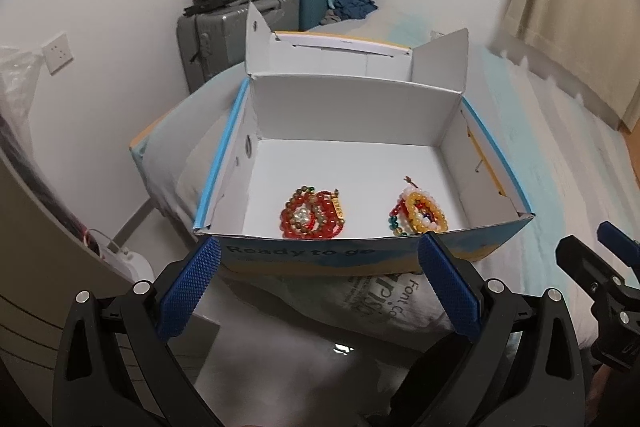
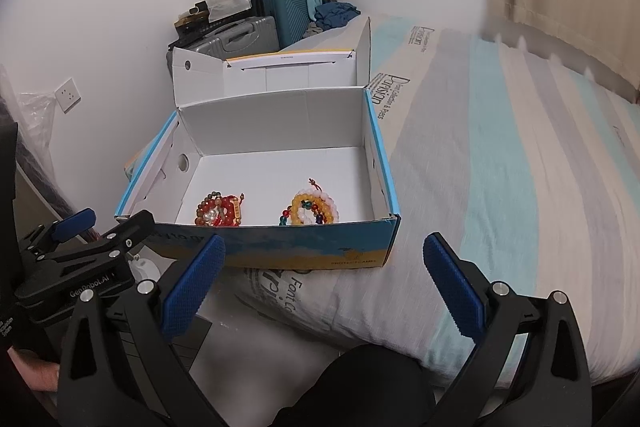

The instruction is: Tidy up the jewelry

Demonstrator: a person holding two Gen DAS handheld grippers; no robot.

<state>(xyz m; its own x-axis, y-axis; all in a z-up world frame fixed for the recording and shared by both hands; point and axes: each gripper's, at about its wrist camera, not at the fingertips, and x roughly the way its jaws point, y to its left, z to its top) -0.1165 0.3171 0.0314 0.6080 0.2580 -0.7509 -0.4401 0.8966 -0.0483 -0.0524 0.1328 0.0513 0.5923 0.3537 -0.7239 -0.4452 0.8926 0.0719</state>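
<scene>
Left tool (image 1: pixel 318 255) spread wide, empty, hovering just before box (image 1: pixel 320 259) on bed (image 2: pixel 500 187), likely readying a reach inside. Within: red bead cluster (image 1: pixel 314 215) left, yellow-white bead cluster (image 1: pixel 420 213) right, apart. Right tool (image 2: pixel 324 255) likewise agape, empty.

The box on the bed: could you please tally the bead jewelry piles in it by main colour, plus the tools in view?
Red-and-brown bead pile: 1
Yellow-and-white bead pile: 1
Open tools, left tool and right tool: 2
Total: 4, with both piles lying apart on the floor of the box; strands within each pile are too tangled to count.
</scene>
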